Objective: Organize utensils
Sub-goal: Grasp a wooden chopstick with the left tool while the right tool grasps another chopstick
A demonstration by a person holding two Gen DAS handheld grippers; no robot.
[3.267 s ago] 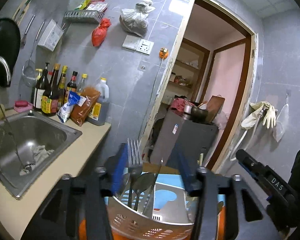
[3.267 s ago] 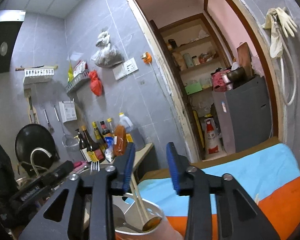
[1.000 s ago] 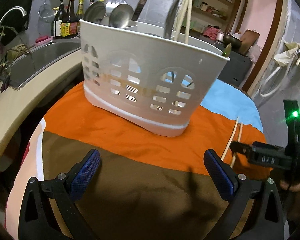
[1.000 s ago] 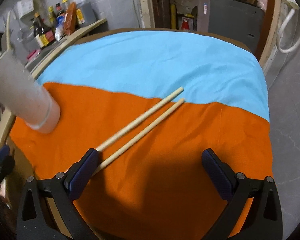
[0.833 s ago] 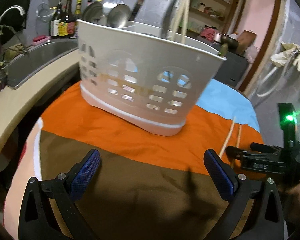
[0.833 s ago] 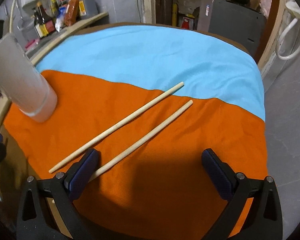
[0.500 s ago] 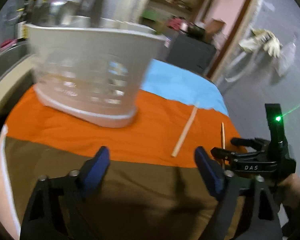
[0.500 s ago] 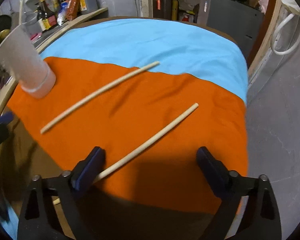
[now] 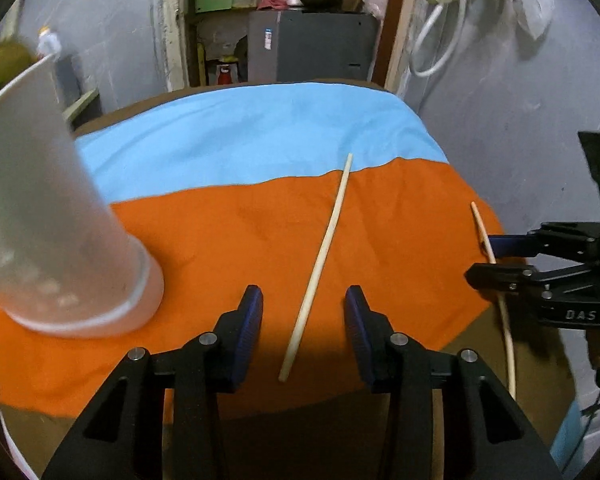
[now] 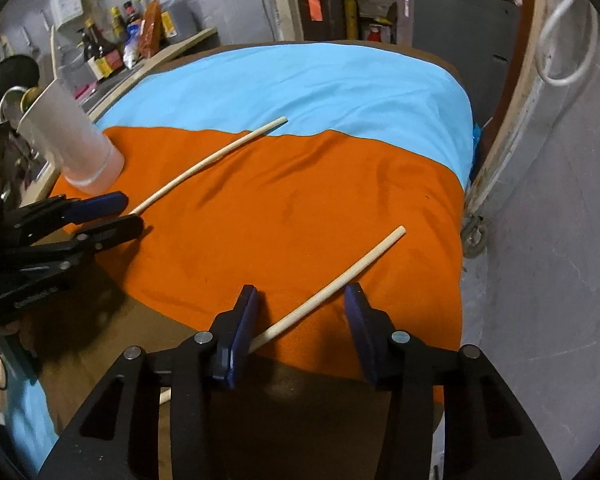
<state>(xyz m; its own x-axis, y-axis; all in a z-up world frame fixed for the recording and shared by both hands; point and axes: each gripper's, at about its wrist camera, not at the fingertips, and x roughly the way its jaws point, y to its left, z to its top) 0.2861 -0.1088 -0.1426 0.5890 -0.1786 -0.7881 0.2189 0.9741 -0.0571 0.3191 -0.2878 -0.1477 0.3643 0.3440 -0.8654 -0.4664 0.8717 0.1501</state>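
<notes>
Two pale wooden chopsticks lie apart on the orange cloth. The left chopstick (image 9: 320,256) (image 10: 204,166) runs between the open fingers of my left gripper (image 9: 304,320) (image 10: 112,214), its near end just in front of them. The right chopstick (image 10: 332,286) (image 9: 494,276) lies between the open fingers of my right gripper (image 10: 300,316) (image 9: 488,256), touching the left pad. The white utensil holder (image 9: 52,216) (image 10: 72,140) stands at the left on the cloth. Neither gripper holds anything.
The table wears an orange, blue and brown cloth (image 9: 240,148); its right edge drops off near the grey wall. A counter with sauce bottles (image 10: 120,48) lies behind the holder. A doorway with a grey cabinet (image 9: 312,48) is beyond the table.
Both grippers have swung down to the table and narrowed their fingers. The chopsticks, side by side earlier, now lie apart, one between each gripper's fingers. The holder has slid to the left of view.
</notes>
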